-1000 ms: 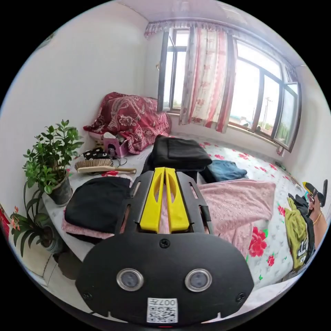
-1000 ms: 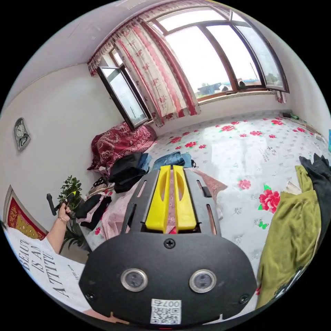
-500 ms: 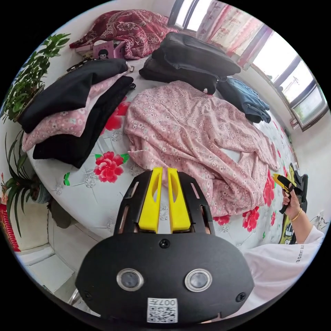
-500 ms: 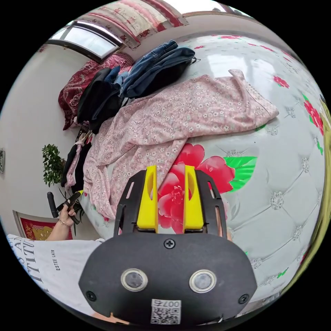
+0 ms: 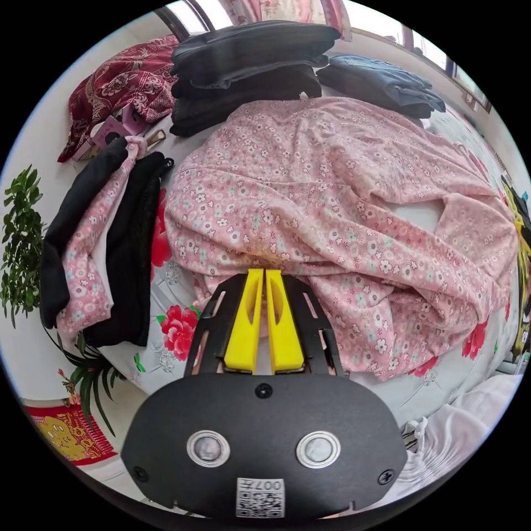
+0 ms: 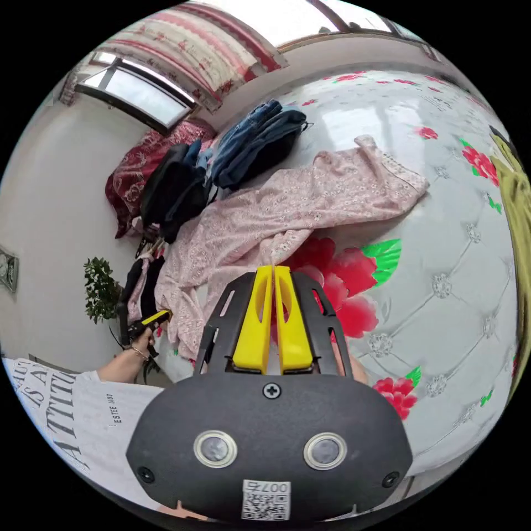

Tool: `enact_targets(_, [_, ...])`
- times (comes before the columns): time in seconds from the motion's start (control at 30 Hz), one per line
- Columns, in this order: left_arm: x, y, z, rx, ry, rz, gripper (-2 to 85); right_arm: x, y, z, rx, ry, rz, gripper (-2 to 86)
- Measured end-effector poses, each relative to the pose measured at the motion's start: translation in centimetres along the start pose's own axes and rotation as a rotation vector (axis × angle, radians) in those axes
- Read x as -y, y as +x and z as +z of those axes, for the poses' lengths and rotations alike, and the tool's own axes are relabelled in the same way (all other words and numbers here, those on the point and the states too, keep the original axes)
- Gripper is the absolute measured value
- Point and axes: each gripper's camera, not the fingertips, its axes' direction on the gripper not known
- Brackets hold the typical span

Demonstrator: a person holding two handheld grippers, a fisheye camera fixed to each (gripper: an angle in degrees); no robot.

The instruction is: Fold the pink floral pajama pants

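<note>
Quilted white mattress with red flowers carries the pink floral pajama pants, spread rumpled across its near half, with folded dark clothes stacked beyond. Left gripper: jaws together on the pants' near edge. Right gripper: jaws together, apparently pinching another hem edge. Probably holding both to lift and straighten.

Walls: you have plain white walls around you.
Window: bright daylight, red-patterned curtain.
Bed: white quilted cover with red flowers.
Corner: potted plant.
</note>
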Motion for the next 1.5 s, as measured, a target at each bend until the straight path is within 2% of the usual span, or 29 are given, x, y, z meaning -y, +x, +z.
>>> enact_targets(0.13, [0.0,0.8,-0.7,0.024,-0.06,0.071,-0.9,-4.7,-1.6,-12.0,-0.072,0.224,0.025,-0.2])
enact_targets(0.3, [-2.1,3.5,-2.5,0.018,-0.092,0.198,-1.0,-4.8,-8.1,-19.0,-0.169,0.298,-0.124,0.0])
enact_targets(0.37, [-2.9,3.7,-3.0,0.028,-0.102,0.183,-1.0,-2.4,-10.1,-18.2,-0.239,0.237,-0.186,0.2])
enact_targets(0.5, [-4.4,1.5,-5.0,-0.031,-0.043,0.04,-1.0,4.6,-10.3,-10.6,-0.375,0.075,-0.254,1.7])
enact_targets(0.53, [-4.6,1.0,-5.4,-0.044,-0.03,0.018,-1.0,6.1,-9.5,-7.7,-0.404,-0.03,-0.241,2.2])
enact_targets(0.63, [-6.1,-2.0,-7.5,-0.072,0.019,-0.108,-1.0,6.5,-6.9,-3.8,-0.466,-0.137,-0.197,3.0])
enact_targets(0.8, [-10.3,-7.7,-8.2,-0.222,0.043,-0.343,-0.9,1.9,-0.1,-5.7,-0.499,-0.049,-0.051,4.3])
enact_targets(0.93, [-11.4,-9.9,-7.1,-0.305,0.03,-0.467,-0.9,-0.5,5.5,-6.2,-0.548,-0.113,0.043,5.9])
enact_targets(1.07, [-10.4,-10.2,-5.9,-0.407,0.002,-0.541,-0.9,0.0,4.9,-3.5,-0.543,-0.175,-0.059,7.2])
enact_targets(1.2, [-9.5,-10.1,-5.6,-0.402,-0.038,-0.58,-0.9,0.8,4.3,1.3,-0.617,-0.332,-0.133,4.8])
enact_targets(1.3, [-9.7,-10.7,-6.0,-0.394,-0.047,-0.575,-0.8,2.3,5.7,-1.0,-0.543,-0.347,-0.031,1.9])
enact_targets(1.33, [-9.9,-10.8,-6.2,-0.391,-0.044,-0.573,-0.7,2.6,6.2,-3.3,-0.501,-0.305,0.002,1.3])
enact_targets(1.4, [-10.9,-11.6,-6.6,-0.376,-0.036,-0.568,-0.3,2.5,7.0,-8.2,-0.539,-0.17,0.056,0.8])
enact_targets(1.43, [-11.2,-11.9,-6.6,-0.374,-0.035,-0.568,0.0,2.3,8.2,-11.3,-0.484,-0.128,0.109,0.7])
enact_targets(1.5, [-12.4,-12.8,-6.3,-0.383,-0.032,-0.577,1.8,1.7,10.3,-14.7,-0.445,-0.1,0.201,0.9])
